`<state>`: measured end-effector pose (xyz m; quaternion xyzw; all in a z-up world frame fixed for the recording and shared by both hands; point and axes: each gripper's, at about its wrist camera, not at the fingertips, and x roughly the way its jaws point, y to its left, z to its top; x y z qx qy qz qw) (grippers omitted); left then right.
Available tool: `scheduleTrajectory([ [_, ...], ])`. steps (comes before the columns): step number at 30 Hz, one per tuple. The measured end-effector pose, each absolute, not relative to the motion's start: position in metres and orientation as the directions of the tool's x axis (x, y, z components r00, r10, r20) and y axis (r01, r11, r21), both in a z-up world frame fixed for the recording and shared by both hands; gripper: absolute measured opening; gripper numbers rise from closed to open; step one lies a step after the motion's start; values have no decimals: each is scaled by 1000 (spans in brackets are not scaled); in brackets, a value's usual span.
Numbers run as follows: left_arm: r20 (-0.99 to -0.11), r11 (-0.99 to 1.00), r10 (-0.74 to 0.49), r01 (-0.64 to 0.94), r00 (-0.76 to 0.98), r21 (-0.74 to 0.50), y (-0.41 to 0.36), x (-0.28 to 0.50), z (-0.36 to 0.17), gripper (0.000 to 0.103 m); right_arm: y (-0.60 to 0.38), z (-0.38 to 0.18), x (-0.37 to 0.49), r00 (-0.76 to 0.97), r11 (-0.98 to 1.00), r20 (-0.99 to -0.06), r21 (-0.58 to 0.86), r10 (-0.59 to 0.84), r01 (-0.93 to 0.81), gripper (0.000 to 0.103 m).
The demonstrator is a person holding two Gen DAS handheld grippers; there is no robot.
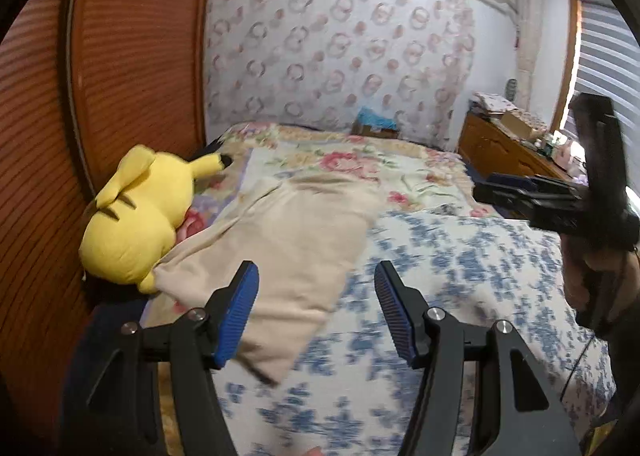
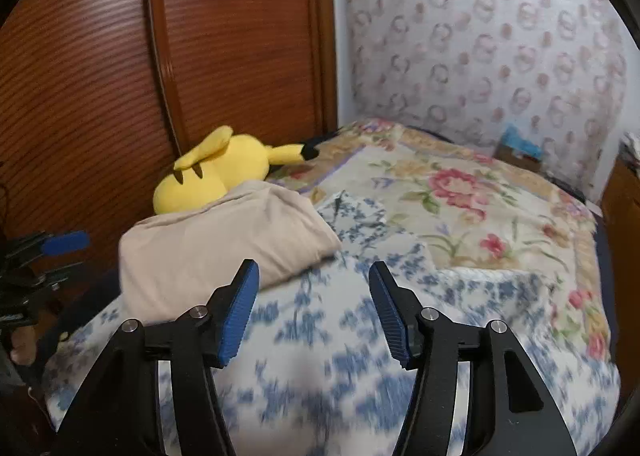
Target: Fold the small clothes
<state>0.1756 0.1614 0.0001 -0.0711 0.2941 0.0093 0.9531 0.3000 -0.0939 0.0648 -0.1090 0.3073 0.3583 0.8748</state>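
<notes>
A white garment with a blue flower print (image 1: 440, 276) lies spread on the bed; it also shows in the right wrist view (image 2: 320, 336). A folded beige garment (image 1: 288, 240) lies at its left; it also shows in the right wrist view (image 2: 216, 240). My left gripper (image 1: 316, 308) is open and empty above the edge between the two. My right gripper (image 2: 312, 308) is open and empty over the blue print garment. The right gripper also shows at the right of the left wrist view (image 1: 480, 192), and the left gripper at the left edge of the right wrist view (image 2: 76, 252).
A yellow plush toy (image 1: 140, 212) lies against the wooden wardrobe door (image 1: 132, 56) at the left. A floral bedspread (image 1: 360, 168) covers the bed. A wooden cabinet (image 1: 504, 148) with clutter stands at the far right by the window.
</notes>
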Motion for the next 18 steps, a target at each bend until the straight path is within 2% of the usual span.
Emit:
scheduleTrajectory([
  [6, -510, 996, -29, -19, 860, -89, 116, 160, 23, 60, -156, 90, 242, 642, 785, -556, 29, 528, -619, 76],
  [10, -472, 998, -31, 1, 881, -63, 89, 146, 38, 60, -190, 101, 212, 706, 834, -525, 15, 476, -552, 79],
  [18, -453, 998, -60, 42, 890, -51, 54, 120, 49, 60, -259, 121, 154, 819, 915, -443, 4, 364, -404, 79],
])
